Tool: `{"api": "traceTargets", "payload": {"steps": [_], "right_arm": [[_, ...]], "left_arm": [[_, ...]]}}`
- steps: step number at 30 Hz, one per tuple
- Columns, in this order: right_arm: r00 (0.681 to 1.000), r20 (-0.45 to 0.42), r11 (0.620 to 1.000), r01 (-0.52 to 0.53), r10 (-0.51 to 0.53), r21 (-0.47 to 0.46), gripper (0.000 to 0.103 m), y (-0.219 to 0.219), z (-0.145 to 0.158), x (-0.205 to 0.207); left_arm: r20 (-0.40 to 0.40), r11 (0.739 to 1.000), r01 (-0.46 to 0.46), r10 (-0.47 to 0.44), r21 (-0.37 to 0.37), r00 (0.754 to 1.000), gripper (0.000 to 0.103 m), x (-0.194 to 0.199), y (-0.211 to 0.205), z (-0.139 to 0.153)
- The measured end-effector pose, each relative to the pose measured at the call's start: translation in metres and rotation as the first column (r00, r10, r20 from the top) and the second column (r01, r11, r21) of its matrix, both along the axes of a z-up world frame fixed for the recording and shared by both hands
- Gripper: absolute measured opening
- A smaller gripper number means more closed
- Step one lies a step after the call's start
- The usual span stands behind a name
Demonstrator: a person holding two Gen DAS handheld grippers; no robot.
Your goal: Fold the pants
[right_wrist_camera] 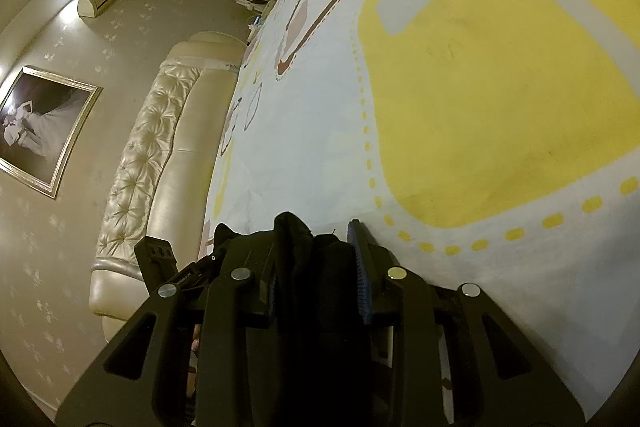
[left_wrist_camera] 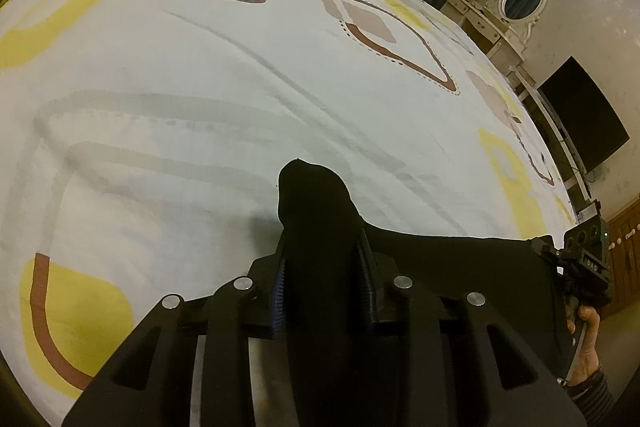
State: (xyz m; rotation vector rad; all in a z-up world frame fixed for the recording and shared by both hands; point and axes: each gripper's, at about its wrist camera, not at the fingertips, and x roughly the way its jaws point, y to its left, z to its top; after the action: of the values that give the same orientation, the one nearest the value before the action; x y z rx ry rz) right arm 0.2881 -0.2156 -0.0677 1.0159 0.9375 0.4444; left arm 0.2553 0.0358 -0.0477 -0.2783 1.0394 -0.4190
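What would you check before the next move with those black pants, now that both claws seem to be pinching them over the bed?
1. Left gripper shut on the black pants: ok.
2. Right gripper shut on the pants: ok, fabric bunched between its fingers.
3. Fabric stretched between the two grippers: ok, a taut edge runs across in the left wrist view.
4. Bedsheet ahead free of objects: ok, only light creases.
5. Pant legs hanging straight: cannot tell, hidden below.
6. Which part of the pants is held: cannot tell.

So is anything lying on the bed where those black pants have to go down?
Nothing visible. Both tongs, left and right, grip the black pants, and the patterned bedsheet ahead shows only wrinkles.
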Motion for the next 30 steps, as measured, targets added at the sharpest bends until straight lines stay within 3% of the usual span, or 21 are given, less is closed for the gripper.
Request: {"api": "traceTargets", "payload": {"steps": [10, 14, 18, 24, 30], "right_arm": [[1.000, -0.002, 1.000, 0.006, -0.006, 0.020, 0.029, 0.003, 0.000, -0.001], [1.000, 0.004, 0.998, 0.010, -0.011, 0.059, 0.037, 0.002, 0.000, -0.002], [1.000, 0.015, 0.996, 0.018, -0.019, 0.086, 0.048, 0.002, 0.002, -0.003], [0.998, 0.033, 0.993, 0.044, -0.047, 0.112, 0.066, 0.001, 0.010, -0.009], [0.996, 0.024, 0.990, 0.080, -0.083, 0.113, 0.071, -0.011, 0.013, -0.027]], "left_arm": [[-0.003, 1.000, 0.000, 0.000, -0.005, 1.000, 0.034, 0.001, 0.001, -0.001], [-0.006, 1.000, -0.008, 0.008, -0.029, 1.000, 0.047, 0.001, 0.006, -0.001], [0.009, 0.997, -0.032, 0.033, -0.066, 0.999, 0.071, -0.003, 0.012, 0.001], [-0.011, 0.990, 0.007, -0.008, -0.139, 1.000, 0.076, -0.011, 0.018, 0.004], [0.001, 0.983, 0.054, -0.055, -0.176, 0.998, 0.082, -0.037, 0.030, 0.013]]}}
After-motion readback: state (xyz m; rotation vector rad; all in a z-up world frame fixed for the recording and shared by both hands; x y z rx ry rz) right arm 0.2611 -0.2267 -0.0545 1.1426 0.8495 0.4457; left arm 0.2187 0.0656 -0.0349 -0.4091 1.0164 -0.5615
